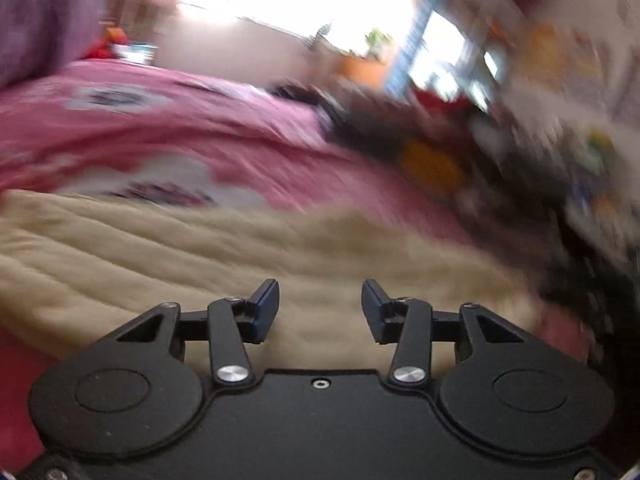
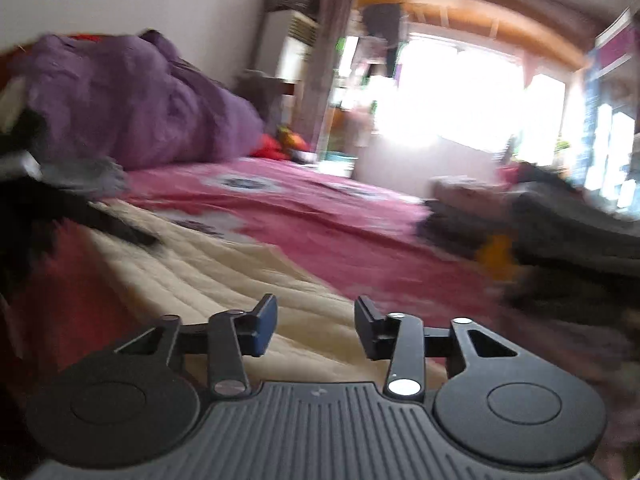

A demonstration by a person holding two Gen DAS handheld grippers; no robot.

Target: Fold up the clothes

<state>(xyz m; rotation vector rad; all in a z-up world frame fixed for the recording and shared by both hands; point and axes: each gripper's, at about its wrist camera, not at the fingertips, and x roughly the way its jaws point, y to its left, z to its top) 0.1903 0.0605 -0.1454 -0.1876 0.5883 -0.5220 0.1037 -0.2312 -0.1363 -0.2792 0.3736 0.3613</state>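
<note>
The bed's pink floral sheet point(image 2: 320, 216) fills the middle of both my views. On it lies the cream quilted garment point(image 1: 200, 248), spread flat across the lower half of the left view; its stitched ribs and long axis run left to right there, and slant from the left edge towards lower centre in the right view. A purple duvet point(image 2: 140, 100) is heaped upper left. My left gripper point(image 1: 320, 310) is spread, empty, above the cream cloth. My right gripper point(image 2: 316, 330) is likewise spread, holding nothing.
</note>
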